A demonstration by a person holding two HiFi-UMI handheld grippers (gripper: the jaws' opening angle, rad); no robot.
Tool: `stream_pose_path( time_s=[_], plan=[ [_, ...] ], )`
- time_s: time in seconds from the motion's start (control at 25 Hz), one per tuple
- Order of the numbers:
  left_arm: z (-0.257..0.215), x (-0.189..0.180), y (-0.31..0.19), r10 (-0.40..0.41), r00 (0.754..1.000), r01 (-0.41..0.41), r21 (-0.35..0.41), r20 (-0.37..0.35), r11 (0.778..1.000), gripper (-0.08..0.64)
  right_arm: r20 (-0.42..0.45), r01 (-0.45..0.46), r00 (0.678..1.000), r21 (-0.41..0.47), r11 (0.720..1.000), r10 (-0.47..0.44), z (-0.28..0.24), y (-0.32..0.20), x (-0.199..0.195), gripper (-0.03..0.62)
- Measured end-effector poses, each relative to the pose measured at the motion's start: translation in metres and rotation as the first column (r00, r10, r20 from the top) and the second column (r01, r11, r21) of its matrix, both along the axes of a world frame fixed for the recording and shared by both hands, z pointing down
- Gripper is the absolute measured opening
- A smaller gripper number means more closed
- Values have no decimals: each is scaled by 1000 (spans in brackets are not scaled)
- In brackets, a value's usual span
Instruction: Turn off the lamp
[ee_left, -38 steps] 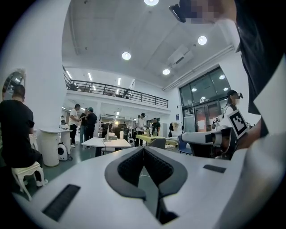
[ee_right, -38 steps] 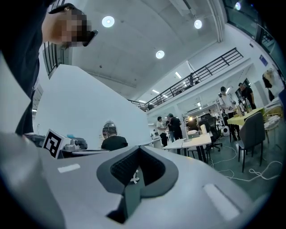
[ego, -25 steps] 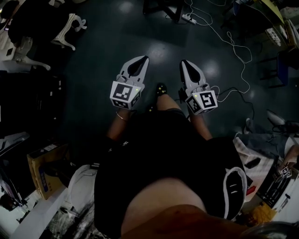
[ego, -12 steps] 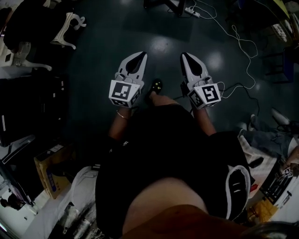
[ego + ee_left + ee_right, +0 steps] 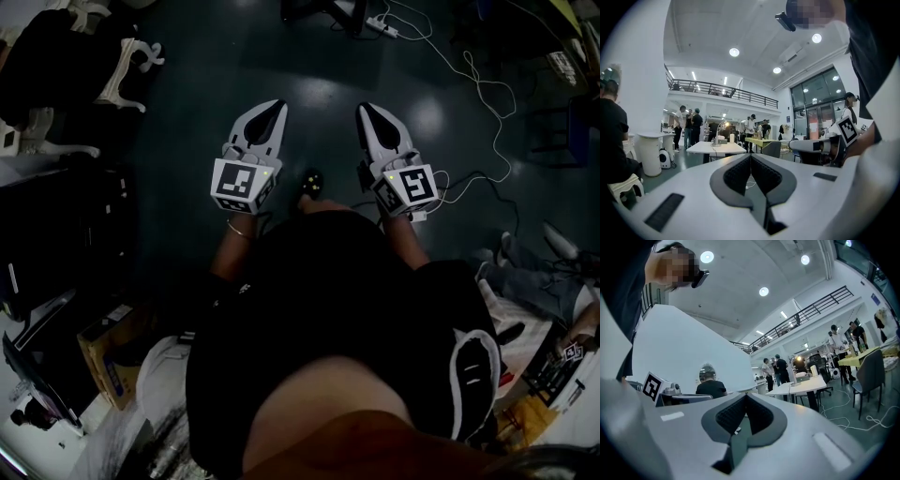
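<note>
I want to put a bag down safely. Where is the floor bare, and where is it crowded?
Bare: the dark floor between the white chair and the cables. Crowded: black case and cardboard box on the left, cables on the right.

The head view holds two grippers, the left gripper (image 5: pixel 277 107) and the right gripper (image 5: pixel 364 110), and two marker cubes, one marker cube (image 5: pixel 242 185) per gripper; on the floor lie one power strip (image 5: pixel 380 25) and one cardboard box (image 5: pixel 108 352). The left gripper view counts three round ceiling lights (image 5: pixel 734 51), one white table (image 5: pixel 726 149) and one lamp (image 5: pixel 717 133) on it; one yellow-green table (image 5: pixel 757 139) stands behind. The right gripper view likewise counts three round ceiling lights, one seated person (image 5: pixel 708 385) and two standing people (image 5: pixel 781 367) beside the white table; two more people (image 5: pixel 836 341) stand farther right.
</note>
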State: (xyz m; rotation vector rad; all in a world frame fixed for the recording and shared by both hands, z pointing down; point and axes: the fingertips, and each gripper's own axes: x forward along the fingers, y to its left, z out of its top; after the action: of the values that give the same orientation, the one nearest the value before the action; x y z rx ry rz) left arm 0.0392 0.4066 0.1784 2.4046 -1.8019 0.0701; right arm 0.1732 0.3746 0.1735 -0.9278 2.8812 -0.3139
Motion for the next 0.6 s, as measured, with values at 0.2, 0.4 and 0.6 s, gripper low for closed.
stream_pose_path(
  time_s=[0.2, 0.4, 0.6],
  plan=[
    [-1, -5, -35, 32, 999, -33, 10, 13, 999, 6, 7, -16, 1000, -1, 1000, 16, 1, -30, -9, 0],
    [4, -7, -63, 53, 999, -52, -3, 11, 999, 6, 9, -36, 999, -9, 999, 37, 5, -56, -12, 0],
    [6, -9, -83, 76, 997, -76, 11, 7, 997, 6, 13, -62, 998, -7, 998, 62, 6, -71, -11, 0]
  ],
)
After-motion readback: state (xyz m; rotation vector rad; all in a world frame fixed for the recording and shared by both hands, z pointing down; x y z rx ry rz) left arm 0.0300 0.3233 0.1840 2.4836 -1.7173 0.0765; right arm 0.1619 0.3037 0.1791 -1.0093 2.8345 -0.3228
